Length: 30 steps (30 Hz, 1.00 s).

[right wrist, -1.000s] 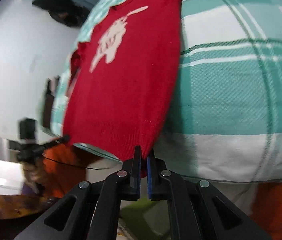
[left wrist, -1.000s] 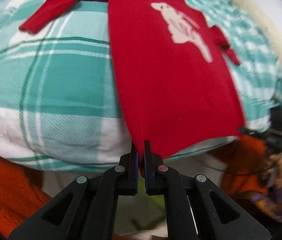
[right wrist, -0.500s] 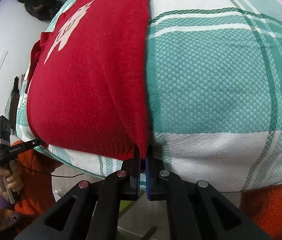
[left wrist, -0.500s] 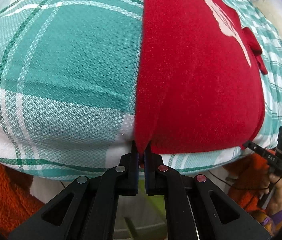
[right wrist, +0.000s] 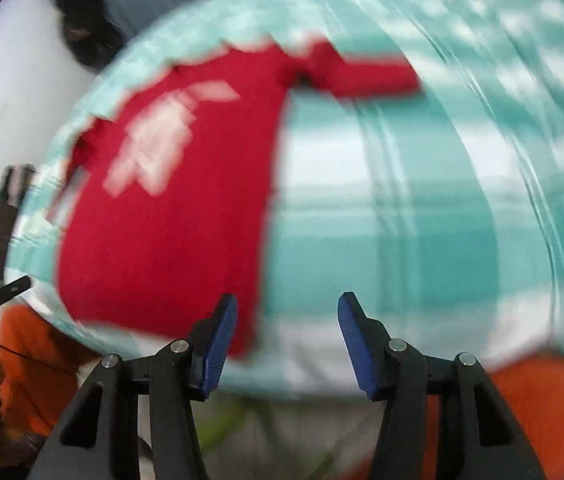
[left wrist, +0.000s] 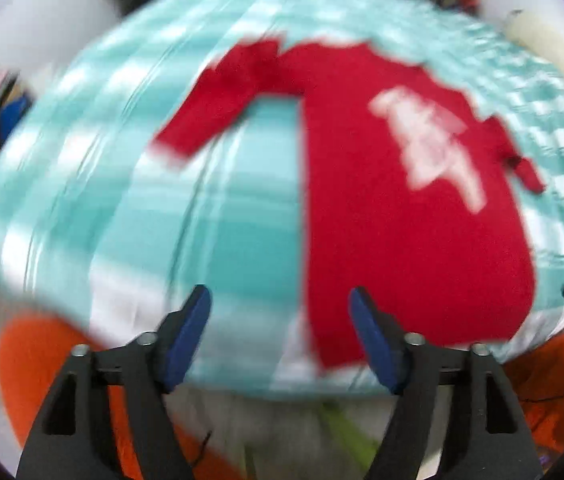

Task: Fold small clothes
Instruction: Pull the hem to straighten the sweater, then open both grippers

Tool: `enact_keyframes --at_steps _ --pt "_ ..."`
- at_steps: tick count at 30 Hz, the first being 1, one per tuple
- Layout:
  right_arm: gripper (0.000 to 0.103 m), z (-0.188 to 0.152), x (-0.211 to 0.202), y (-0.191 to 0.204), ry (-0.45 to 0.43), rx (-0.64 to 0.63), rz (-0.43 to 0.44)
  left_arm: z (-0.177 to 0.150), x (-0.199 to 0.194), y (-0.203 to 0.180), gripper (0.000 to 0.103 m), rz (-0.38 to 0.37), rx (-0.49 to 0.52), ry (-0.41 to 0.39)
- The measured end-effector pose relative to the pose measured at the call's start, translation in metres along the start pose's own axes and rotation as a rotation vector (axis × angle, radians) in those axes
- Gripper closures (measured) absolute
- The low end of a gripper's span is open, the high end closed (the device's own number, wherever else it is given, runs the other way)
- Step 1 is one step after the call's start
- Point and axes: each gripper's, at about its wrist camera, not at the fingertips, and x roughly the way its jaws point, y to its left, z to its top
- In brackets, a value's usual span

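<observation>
**One red sweater laid flat on checked cloth; both grippers spread and empty**

Left wrist view. One red sweater (left wrist: 402,220) is seen, lying flat on a teal-and-white checked cloth (left wrist: 141,208). One pale motif (left wrist: 426,148) is counted on its chest. Two sleeves are counted: one sleeve (left wrist: 221,104) is stretched out to the left of the frame, the other (left wrist: 518,156) is bunched at the right edge of the body. The long axis of the garment runs from the hem, nearest the camera, to the neck at the far side. The left gripper (left wrist: 279,336) is held above the near edge of the cloth; its two blue-padded fingers (left wrist: 185,336) are spread wide and nothing is held between them. The hem corner lies between them, lower in the frame. The picture is blurred by motion.

Right wrist view. The same sweater (right wrist: 169,220) is seen on the cloth (right wrist: 422,240), hem near, neck far, with one sleeve (right wrist: 366,72) extended to the right of the frame. The right gripper (right wrist: 288,340) is likewise spread, its two fingers (right wrist: 217,344) empty, the hem corner lying just beside the left finger. Orange fabric (right wrist: 542,408) is seen below the cloth edge.
</observation>
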Motion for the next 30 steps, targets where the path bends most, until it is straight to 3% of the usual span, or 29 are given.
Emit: enact_keyframes --at_steps 3,6,8,9,12,15,18,20,22,24,26,30 --pt "0.050 0.033 0.014 0.043 -0.082 -0.096 0.103 0.021 0.017 -0.037 0.018 -0.048 0.064 -0.072" --pt "0.050 0.043 0.059 0.065 -0.077 -0.142 0.183 0.025 0.068 -0.057 0.018 -0.026 0.121 0.004" --pt "0.058 0.032 0.099 0.055 0.035 -0.126 0.142 0.012 0.100 -0.060 0.020 0.064 0.163 0.088" --pt "0.062 0.024 0.105 0.044 0.051 -0.108 0.151 0.006 0.098 -0.058 0.017 0.075 0.171 0.063" --pt "0.067 0.012 0.077 0.009 0.027 -0.030 0.200 -0.009 0.081 -0.036 0.011 0.083 0.155 0.060" --pt "0.064 0.026 0.052 -0.022 -0.021 -0.050 0.067 -0.023 0.067 -0.014 0.011 0.092 0.065 0.065" --pt "0.063 0.070 0.046 -0.037 -0.123 -0.232 -0.104 -0.026 0.065 0.007 0.012 0.075 -0.060 0.078" --pt "0.053 0.099 0.061 -0.033 -0.171 -0.407 -0.183 -0.025 0.065 0.011 0.012 0.099 -0.093 0.078" --pt "0.054 0.116 0.086 -0.031 -0.154 -0.591 -0.251 -0.022 0.067 0.010 0.012 0.124 -0.107 0.070" --pt "0.057 0.125 0.116 -0.031 -0.076 -0.746 -0.296 -0.022 0.068 0.011 0.012 0.143 -0.109 0.066" --pt "0.097 0.139 0.122 -0.045 -0.024 -0.724 -0.243 -0.025 0.070 0.012 0.012 0.160 -0.106 0.079" --pt "0.097 0.158 0.060 -0.109 -0.168 -0.393 -0.090 -0.028 0.066 0.015 0.012 0.164 -0.098 0.077"
